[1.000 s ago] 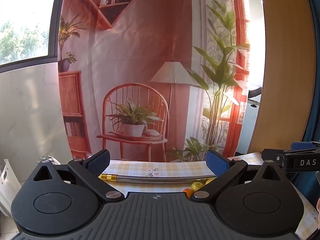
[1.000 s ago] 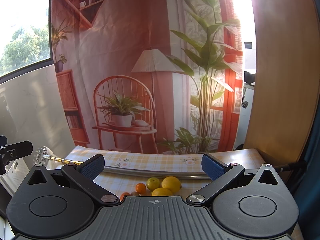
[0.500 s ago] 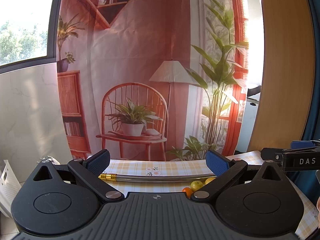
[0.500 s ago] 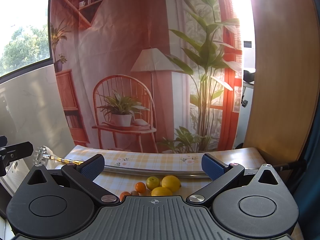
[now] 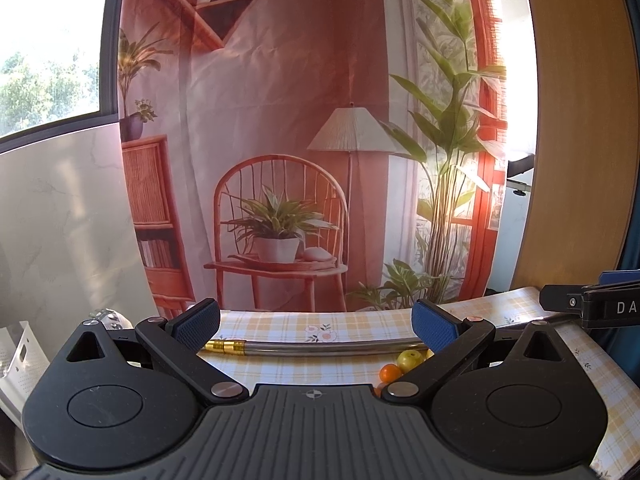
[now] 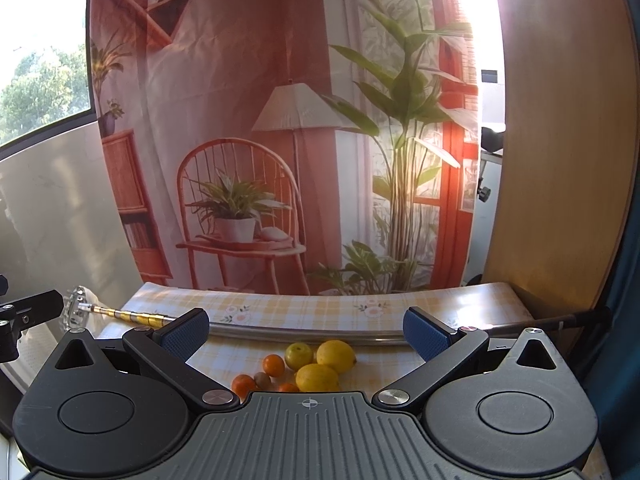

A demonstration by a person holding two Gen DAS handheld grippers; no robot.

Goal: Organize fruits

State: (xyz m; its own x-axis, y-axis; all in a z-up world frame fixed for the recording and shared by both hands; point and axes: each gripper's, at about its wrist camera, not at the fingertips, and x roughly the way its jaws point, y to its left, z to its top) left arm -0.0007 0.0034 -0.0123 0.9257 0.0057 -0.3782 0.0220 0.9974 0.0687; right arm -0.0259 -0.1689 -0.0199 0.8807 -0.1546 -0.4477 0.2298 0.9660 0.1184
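From the left wrist camera, the left gripper point(image 5: 316, 322) is hovering above the checked tablecloth point(image 5: 280, 326) with its blue pads spread wide and nothing between them; a metal rod point(image 5: 320, 347) is lying across the cloth beyond it, and only a green fruit point(image 5: 410, 359) and a small orange point(image 5: 390, 372) are peeking out by its right finger, the rest being hidden by the tool. The tip of the other gripper is showing at the far right edge. From the right wrist camera, the right gripper point(image 6: 306, 330) is likewise standing wide open and empty, touching nothing, while the fruits are sitting in a loose cluster on the cloth just in front of it: two lemons point(image 6: 336, 356), a green fruit point(image 6: 299, 355), several small oranges point(image 6: 273, 364) and a brownish one point(image 6: 263, 379). These are probably light, firm and round (so apt to roll), with waxy skin; a lemon is best pinched across its short middle, gently.
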